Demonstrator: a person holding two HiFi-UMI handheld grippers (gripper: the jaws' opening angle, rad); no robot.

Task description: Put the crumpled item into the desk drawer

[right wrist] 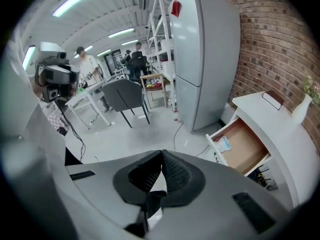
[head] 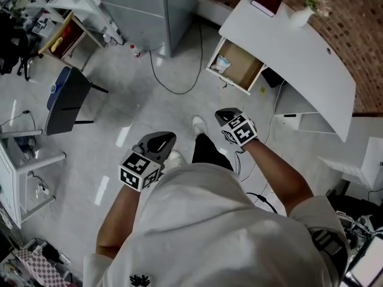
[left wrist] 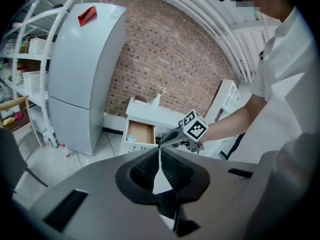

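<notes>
A white desk [head: 299, 46] stands against the brick wall, its wooden drawer [head: 243, 66] pulled open. A small crumpled, pale blue-white item [head: 222, 63] lies in the drawer's left corner. It also shows in the left gripper view as the crumpled item [left wrist: 131, 138] and in the right gripper view as the crumpled item [right wrist: 224, 144]. I stand well back from the desk. My left gripper [head: 164, 138] and right gripper [head: 222, 113] hover at waist height, both shut with nothing between the jaws. The jaws of the left gripper [left wrist: 160, 151] and the right gripper [right wrist: 161, 154] meet tip to tip.
A grey fridge [head: 149, 11] stands left of the desk, with a cable [head: 173, 85] and a small bottle [head: 136, 51] on the floor beside it. A dark chair [head: 69, 100] is at the left. On the desk are a red book [head: 266, 2] and a vase [head: 301, 15].
</notes>
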